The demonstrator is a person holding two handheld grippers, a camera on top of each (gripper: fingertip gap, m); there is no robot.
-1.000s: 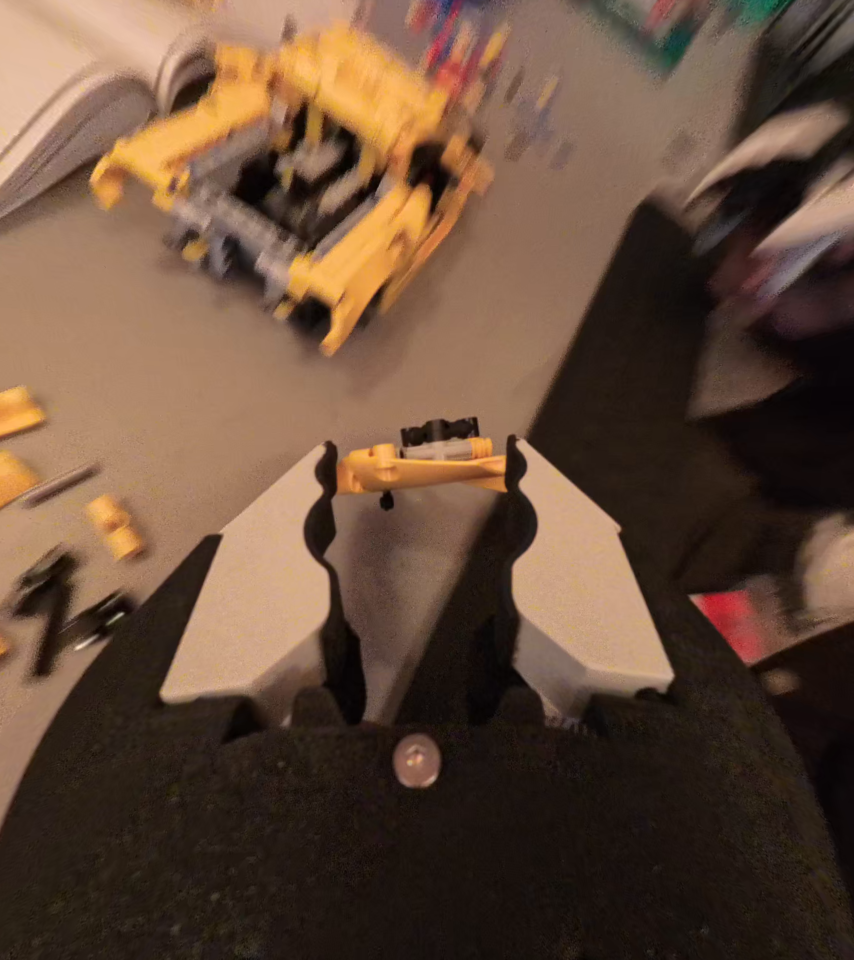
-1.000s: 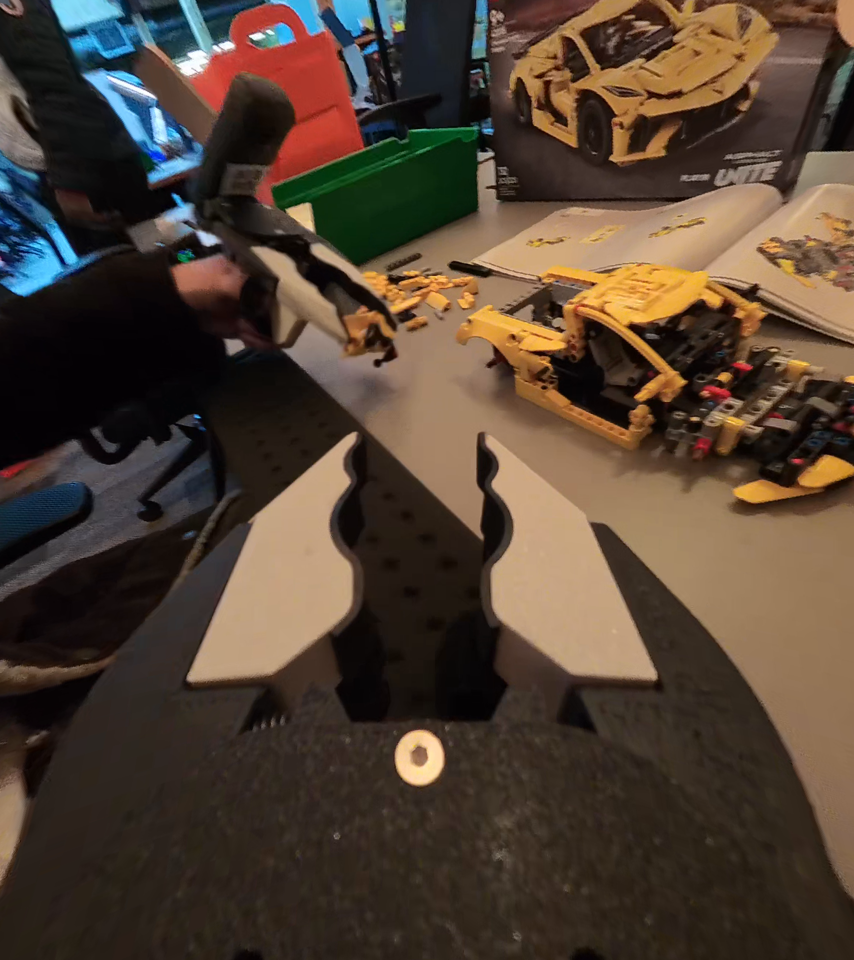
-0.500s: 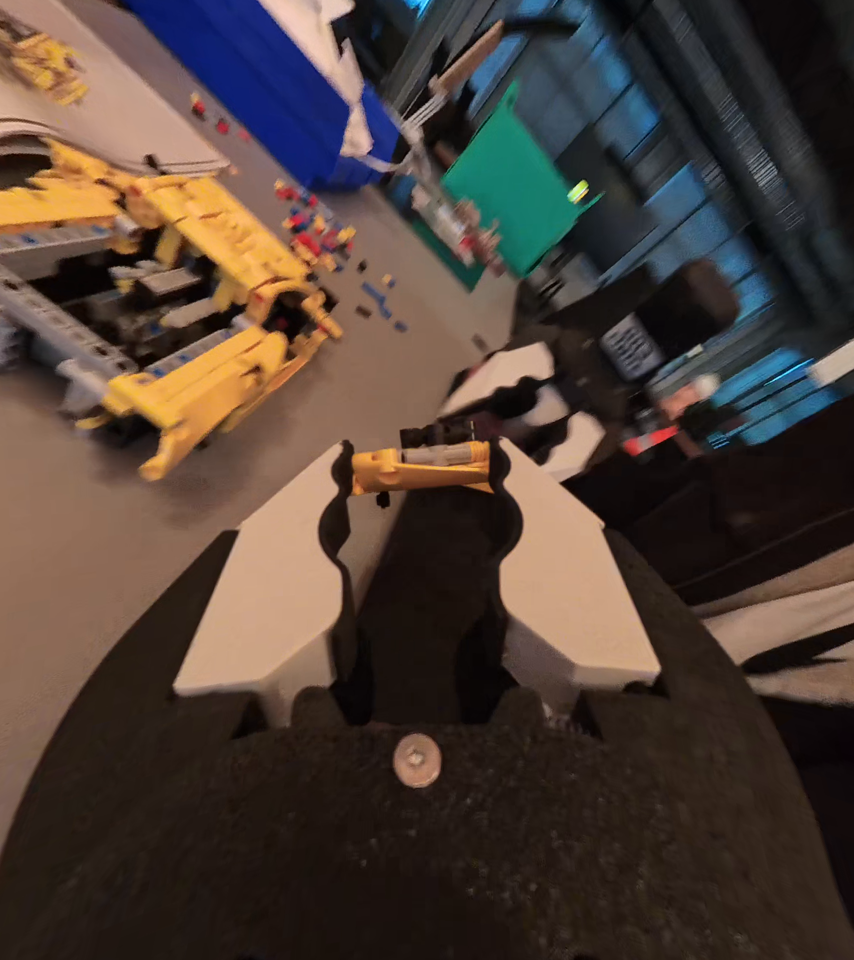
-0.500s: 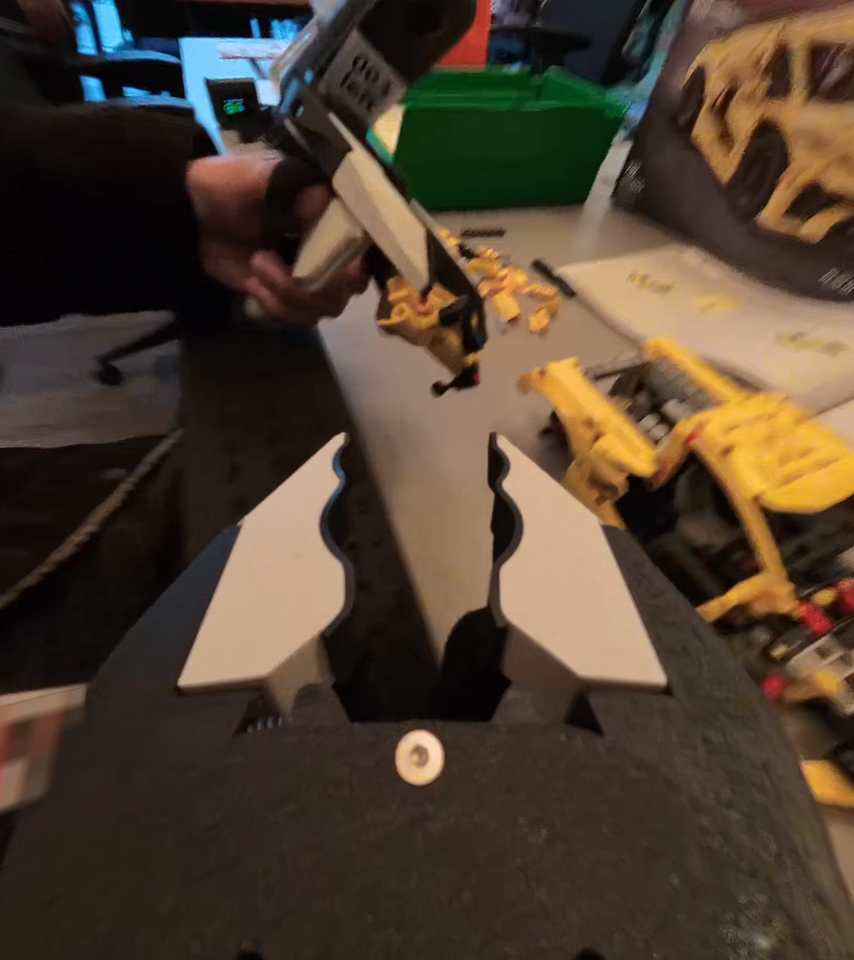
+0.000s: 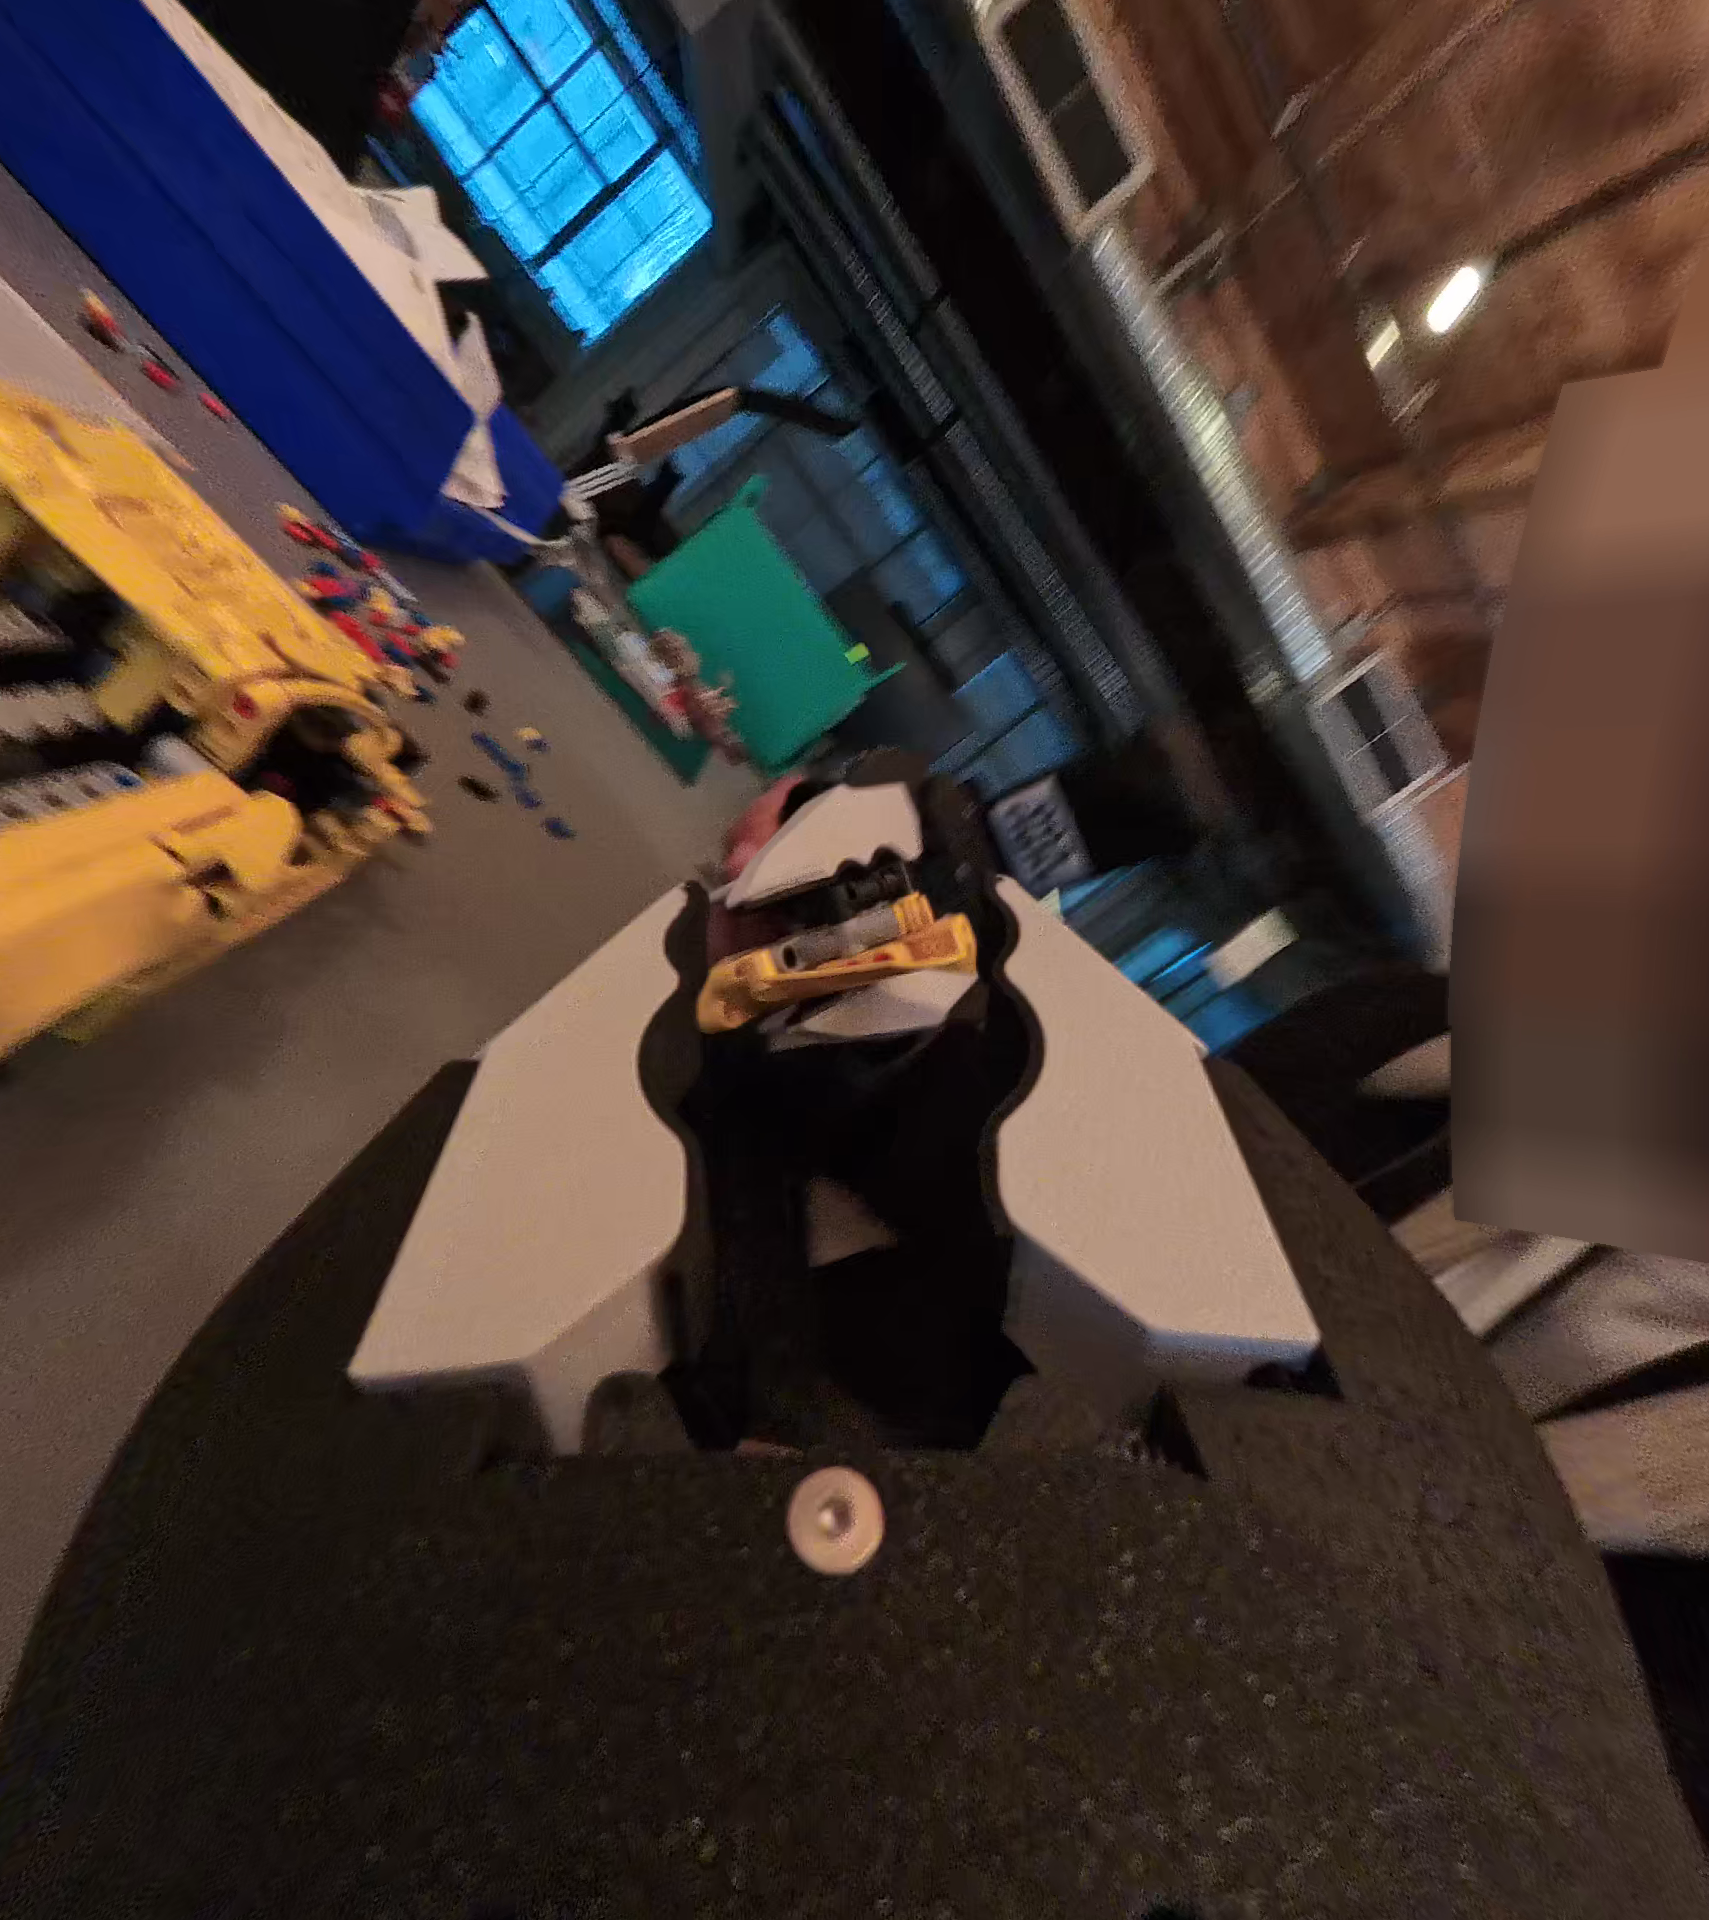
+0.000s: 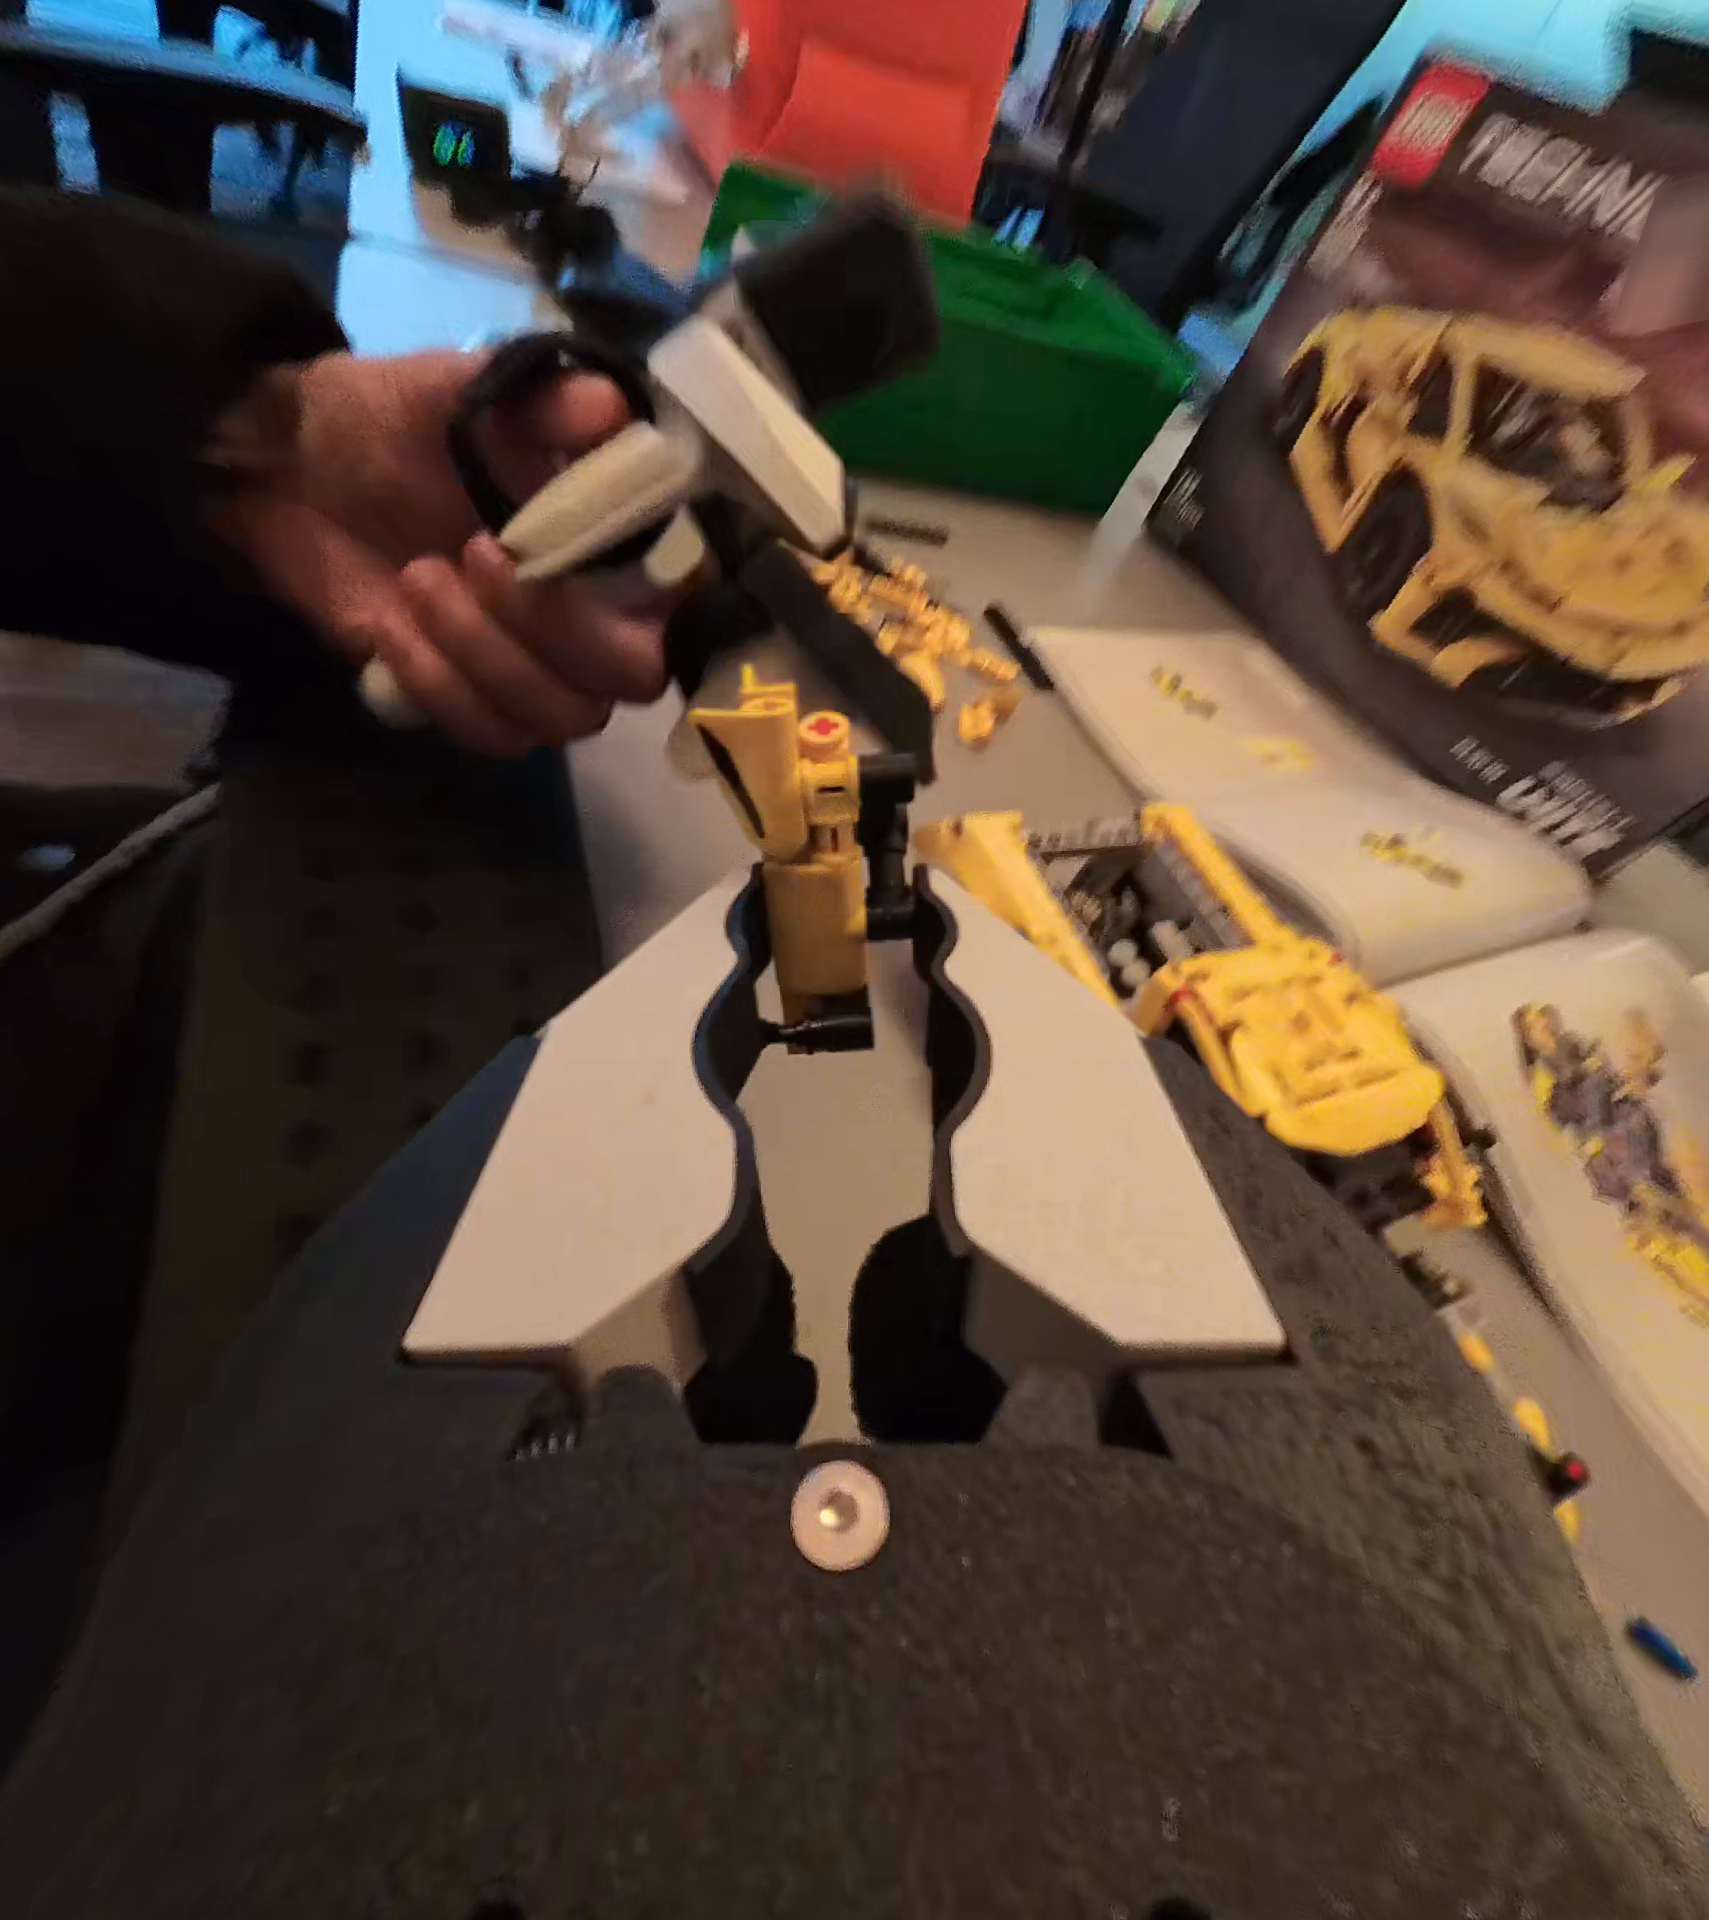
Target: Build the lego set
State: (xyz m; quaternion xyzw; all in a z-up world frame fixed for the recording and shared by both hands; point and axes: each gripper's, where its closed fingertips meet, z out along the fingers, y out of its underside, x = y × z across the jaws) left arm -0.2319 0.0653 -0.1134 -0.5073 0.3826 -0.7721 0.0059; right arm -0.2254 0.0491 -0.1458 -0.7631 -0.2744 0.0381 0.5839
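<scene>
A small yellow sub-assembly with grey and black pins is held lengthwise between the pads of my left gripper, up in the air off the table's edge. My right gripper is shut across the same sub-assembly, which stands upright between its pads. The right gripper's white fingers show above and below the piece in the left wrist view. One of the left gripper's fingers shows in the right wrist view, held by a hand. The partly built yellow car lies on the grey table and also shows, blurred, in the left wrist view.
An open instruction booklet, the set's box and a green bin stand behind the car. Loose yellow parts lie near the bin. Small coloured pieces and a blue bin are at the far side. My left and right fingertips are right by each other.
My left gripper swung up and away from the table, keeping the sub-assembly. My right gripper, open and empty before, moved in to the piece and its pads closed across it.
</scene>
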